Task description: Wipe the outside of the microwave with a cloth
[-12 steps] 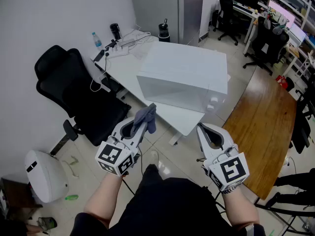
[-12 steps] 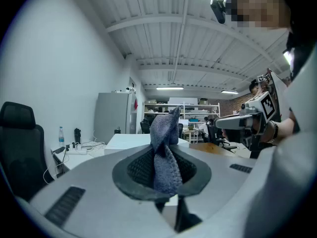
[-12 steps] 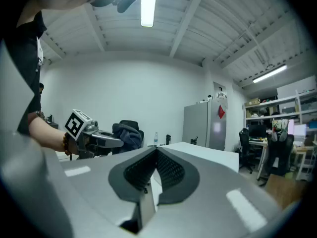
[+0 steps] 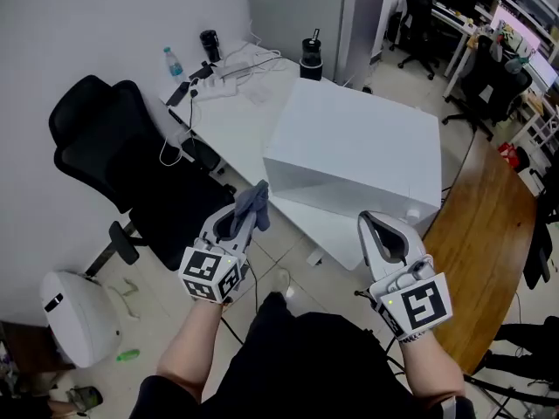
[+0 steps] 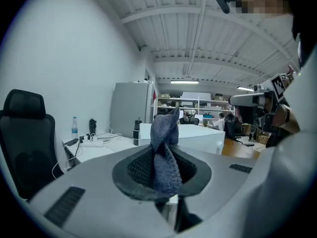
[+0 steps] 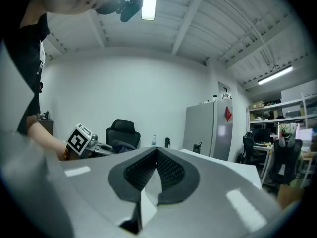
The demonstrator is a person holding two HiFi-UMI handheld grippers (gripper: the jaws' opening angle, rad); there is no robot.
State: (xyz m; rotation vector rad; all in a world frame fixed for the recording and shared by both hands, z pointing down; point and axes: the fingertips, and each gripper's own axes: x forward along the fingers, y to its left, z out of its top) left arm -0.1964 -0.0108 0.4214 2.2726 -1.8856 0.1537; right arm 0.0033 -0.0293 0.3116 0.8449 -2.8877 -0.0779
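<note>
The white microwave [image 4: 358, 151] stands on a white table [image 4: 240, 120], a little ahead of both grippers; it also shows in the left gripper view as the microwave [image 5: 193, 137]. My left gripper [image 4: 247, 209] is shut on a blue-grey cloth [image 4: 252, 202], whose bunched end sticks up past the jaws as the cloth [image 5: 164, 148]. The cloth is short of the microwave's near side and does not touch it. My right gripper [image 4: 377, 227] is shut and empty, level with the microwave's near right corner; its jaws meet in the right gripper view [image 6: 157, 155].
A black office chair [image 4: 131, 168] stands left of the table. A water bottle [image 4: 173, 62], black cups [image 4: 312, 58], a power strip and cables lie at the table's far end. A wooden table [image 4: 485, 225] is on the right. A white round bin [image 4: 74, 312] sits on the floor.
The view has shifted closer to the microwave, which now sits larger and further right. Both grippers stay low in the view, the left still holding the cloth.
</note>
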